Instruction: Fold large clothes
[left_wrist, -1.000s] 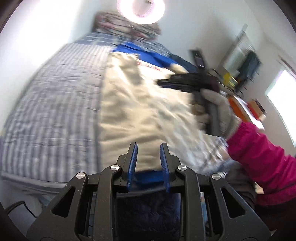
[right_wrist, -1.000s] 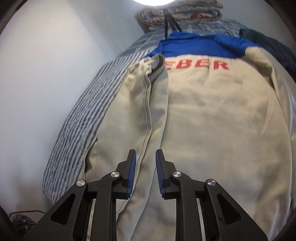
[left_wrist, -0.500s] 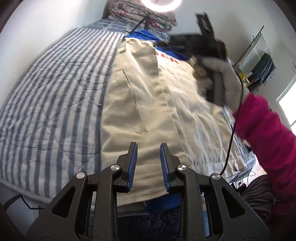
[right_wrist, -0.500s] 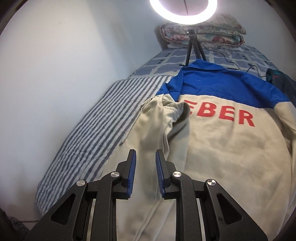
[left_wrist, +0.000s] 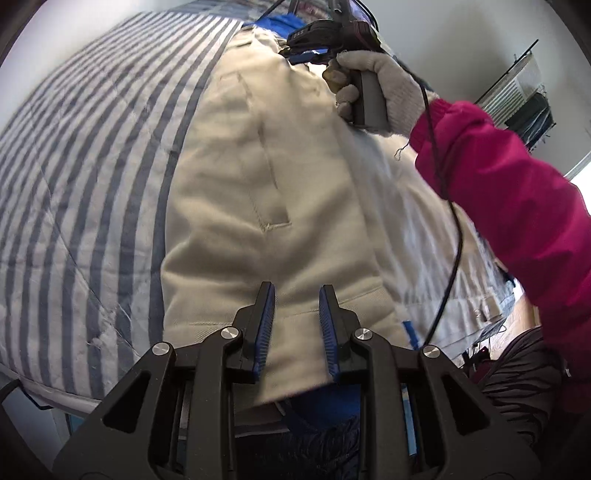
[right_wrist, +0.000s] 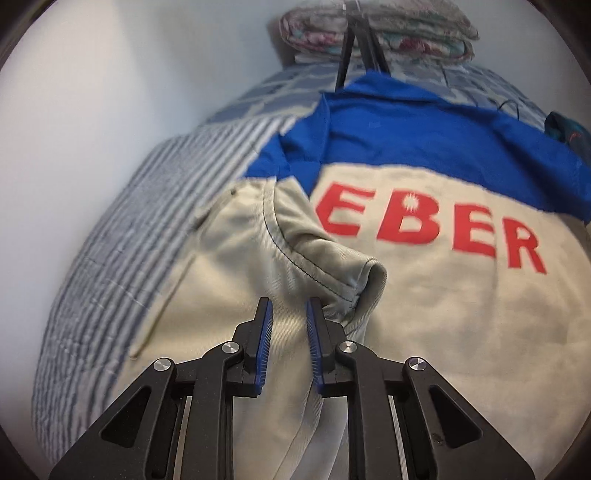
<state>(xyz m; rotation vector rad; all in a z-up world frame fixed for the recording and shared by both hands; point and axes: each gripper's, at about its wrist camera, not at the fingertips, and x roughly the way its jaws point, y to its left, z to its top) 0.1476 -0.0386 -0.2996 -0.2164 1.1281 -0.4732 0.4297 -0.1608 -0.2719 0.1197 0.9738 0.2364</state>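
Observation:
A large beige jacket (left_wrist: 266, 177) with a blue yoke and red letters lies back-up on a striped bed; it also shows in the right wrist view (right_wrist: 443, 314). Its left side is folded inward, and a folded sleeve cuff (right_wrist: 332, 269) rests on the back. My left gripper (left_wrist: 296, 295) is open and empty, just above the jacket's bottom hem. My right gripper (right_wrist: 290, 308) is open and empty, low over the folded sleeve just short of the cuff; in the left wrist view it (left_wrist: 325, 33) is held by a gloved hand over the jacket's far end.
The blue-and-white striped bedcover (left_wrist: 85, 177) lies left of the jacket, with a white wall beyond. Folded floral quilts (right_wrist: 376, 33) and a black tripod (right_wrist: 354, 40) stand at the bed's head. A dark garment (right_wrist: 565, 129) lies at the far right. A black cable (left_wrist: 454, 229) hangs from the right gripper.
Both grippers have dropped closer to the jacket. The right one moved forward toward the folded sleeve cuff; the left one came down to the bottom hem. Both stayed open.

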